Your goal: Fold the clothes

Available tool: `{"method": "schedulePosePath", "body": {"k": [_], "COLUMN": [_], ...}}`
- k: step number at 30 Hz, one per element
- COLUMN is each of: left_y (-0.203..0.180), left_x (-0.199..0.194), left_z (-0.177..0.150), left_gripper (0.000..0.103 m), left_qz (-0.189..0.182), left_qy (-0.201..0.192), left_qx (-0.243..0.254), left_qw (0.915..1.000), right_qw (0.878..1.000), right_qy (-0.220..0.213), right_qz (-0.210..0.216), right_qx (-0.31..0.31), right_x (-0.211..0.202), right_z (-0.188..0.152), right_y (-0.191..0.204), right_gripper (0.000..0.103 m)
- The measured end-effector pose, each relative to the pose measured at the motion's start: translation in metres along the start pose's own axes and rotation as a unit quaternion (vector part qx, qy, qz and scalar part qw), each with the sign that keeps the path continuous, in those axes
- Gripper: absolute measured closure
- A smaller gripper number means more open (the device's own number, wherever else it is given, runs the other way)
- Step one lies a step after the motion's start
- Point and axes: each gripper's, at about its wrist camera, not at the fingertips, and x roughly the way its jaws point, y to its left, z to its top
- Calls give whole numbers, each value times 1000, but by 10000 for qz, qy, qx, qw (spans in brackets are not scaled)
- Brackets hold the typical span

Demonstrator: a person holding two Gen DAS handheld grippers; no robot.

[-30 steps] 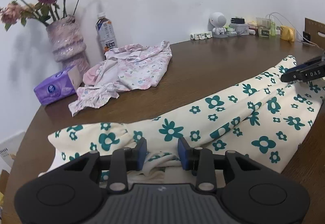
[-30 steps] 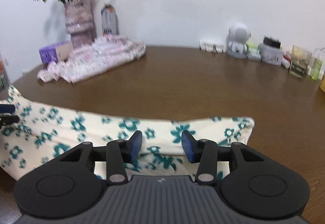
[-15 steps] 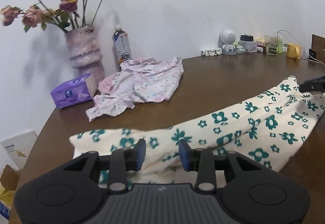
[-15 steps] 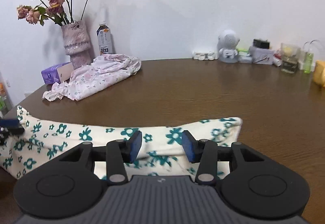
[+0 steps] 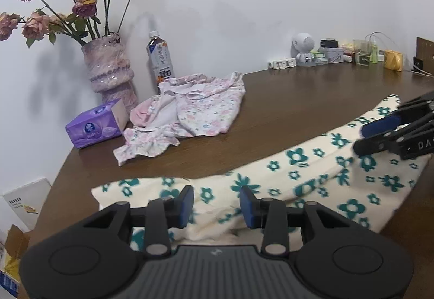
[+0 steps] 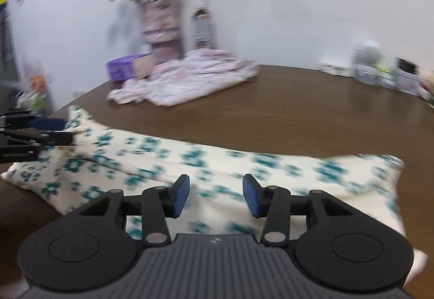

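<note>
The cream garment with teal flowers (image 5: 298,177) lies along the near edge of the brown surface (image 5: 298,98), already doubled lengthwise into a long band that runs from the near-left part of the surface to the near-right. Both tongs are over it with nothing pinched. The left tongs (image 5: 217,202) sit above the band's left end, blue pads partly apart with cloth showing between them but no pad pressing on it; their jaws have just been opening. The right tongs (image 6: 215,194) hover over the right half, jaws partly apart as well, cloth lying loose beneath. The right view is blurred, so the folded end at the right (image 6: 390,163) reads only roughly.

My reading is that the lengthwise fold has been laid down and let go — the step in hand is the release and the shift to a new hold. The next move probably calls for a crosswise fold: each pair of tongs must drop onto a corner or edge of one end, close on both layers together, and carry that end over the other without dragging the band off the near edge.

A second garment, pink-flowered (image 5: 190,112), waits crumpled toward the far-left edge beside the purple tissue pack (image 5: 95,131) and the vase (image 5: 111,71).
</note>
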Motion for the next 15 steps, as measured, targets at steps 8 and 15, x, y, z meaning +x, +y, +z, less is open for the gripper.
{"method": "schedulePosePath", "body": {"k": [8, 15], "left_y": [26, 58], "left_x": [22, -4], "left_z": [-16, 4], "left_gripper": [70, 69], "left_qz": [-195, -270], "left_qy": [412, -65], "left_qx": [-83, -120], "left_qw": [9989, 9995], "right_qw": [9977, 9975], "right_qy": [265, 354], "right_qz": [330, 214], "right_qx": [-522, -575], "right_x": [48, 58], "right_z": [33, 22], "right_y": [66, 70], "right_gripper": [59, 57]}}
